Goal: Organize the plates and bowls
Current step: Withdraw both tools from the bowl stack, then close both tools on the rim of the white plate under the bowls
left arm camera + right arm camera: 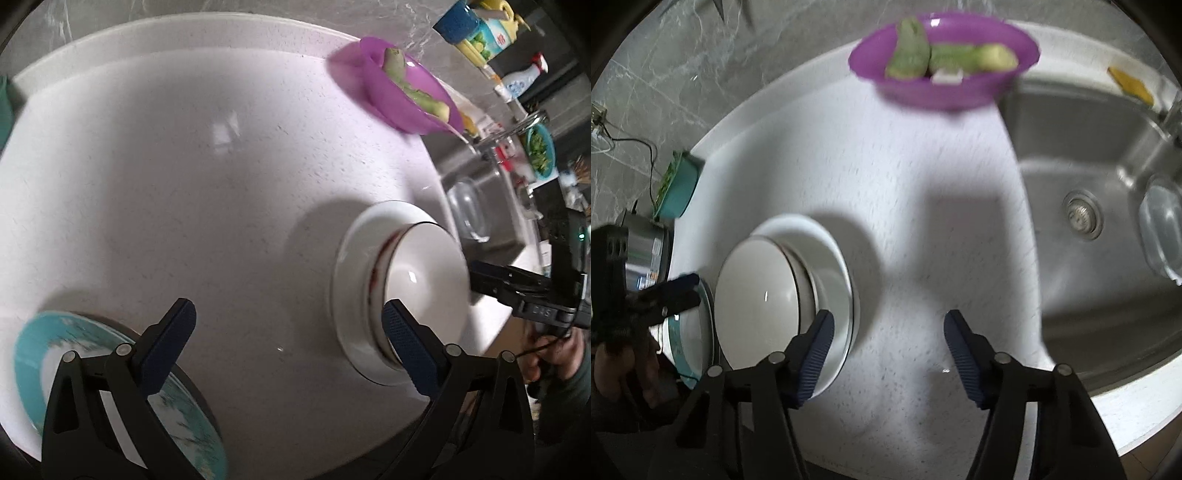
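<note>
- White speckled countertop point(207, 177) carries all the crockery; a steel sink point(1108, 155) is set into it toward 3 o'clock in the right wrist view.
- White bowl point(424, 280) sits on a white plate point(351, 258); the pair stands between the two grippers.
- Left gripper point(288, 325): jaws spread wide, nothing between them. The bowl-and-plate stack lies at about 2 o'clock from it, its near rim just behind the right-hand finger; whether they touch cannot be told.
- Right gripper point(888, 343): jaws parted, bare counter between them. The same stack lies at about 10 o'clock, partly behind the left-hand finger.
- Teal-rimmed plate point(44, 354) lies at 7 o'clock in the left wrist view, under the left gripper's frame and well apart from the white stack.
- Purple bowl point(942, 59) holding green vegetable pieces stands at 12 o'clock, far from both grippers.
- Judgement: the stack is round, so no long axis governs the approach; both grippers look about equally near it, while the left alone is near the teal-rimmed plate.
- Hard to make out: the teal-rimmed plate is largely covered by the gripper, the white plate's far rim is hidden by the bowl, and motion blur softens all edges.
</note>
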Motion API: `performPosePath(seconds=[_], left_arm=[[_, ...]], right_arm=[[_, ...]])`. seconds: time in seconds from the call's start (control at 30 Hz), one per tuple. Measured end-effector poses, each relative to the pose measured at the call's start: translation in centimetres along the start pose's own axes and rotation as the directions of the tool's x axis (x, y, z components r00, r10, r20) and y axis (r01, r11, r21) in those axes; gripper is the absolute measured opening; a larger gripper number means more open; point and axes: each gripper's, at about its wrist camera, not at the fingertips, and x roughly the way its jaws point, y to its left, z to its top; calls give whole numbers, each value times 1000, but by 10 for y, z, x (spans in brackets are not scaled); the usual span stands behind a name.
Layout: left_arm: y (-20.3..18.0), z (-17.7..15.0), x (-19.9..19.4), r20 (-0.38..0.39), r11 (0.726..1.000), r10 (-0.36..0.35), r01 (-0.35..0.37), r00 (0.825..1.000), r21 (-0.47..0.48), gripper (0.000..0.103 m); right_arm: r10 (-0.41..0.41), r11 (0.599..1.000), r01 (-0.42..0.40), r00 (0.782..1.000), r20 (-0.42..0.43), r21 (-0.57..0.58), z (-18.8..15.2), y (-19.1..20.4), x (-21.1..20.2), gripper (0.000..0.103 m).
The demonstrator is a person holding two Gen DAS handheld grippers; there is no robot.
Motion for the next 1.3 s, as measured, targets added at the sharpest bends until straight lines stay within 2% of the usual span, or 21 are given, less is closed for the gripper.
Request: performPosePath(seconds=[0.1, 0.23, 0.57, 0.7, 0.8, 0.87, 0.93, 1.3], left_arm=[[-3, 3, 4, -2, 999, 38, -38, 999, 37, 101], [0, 5, 19, -27, 996, 77, -76, 997, 42, 101], [-6, -1, 41, -49, 987, 121, -114, 991, 116, 100], [-5, 0, 46, -52, 989, 96, -89, 994, 121, 96], [-5, 2, 48, -51, 992, 62, -55, 997, 118, 86], [-8, 4, 49, -55, 992, 35, -28, 998, 125, 72], [-14, 8, 50, -53, 989, 32, -24, 998, 149, 69], [-19, 18, 71, -99, 987, -5, 21, 995, 157, 68]], right_arm=[[15, 1000, -15, 1000, -9, -4, -4, 2, 5, 62], [16, 1000, -16, 1000, -18, -18, -5, 1, 6, 59], [16, 999, -18, 998, -60, -42, -7, 2, 18, 57], [10, 998, -14, 997, -74, -57, -7, 4, 24, 55], [19, 998, -23, 997, -76, -52, -6, 3, 26, 54], [27, 998, -30, 997, -73, -49, -6, 1, 25, 54], [41, 998, -44, 997, -69, -49, -6, -1, 25, 54], [125, 992, -124, 991, -48, 18, -12, -18, 25, 54]])
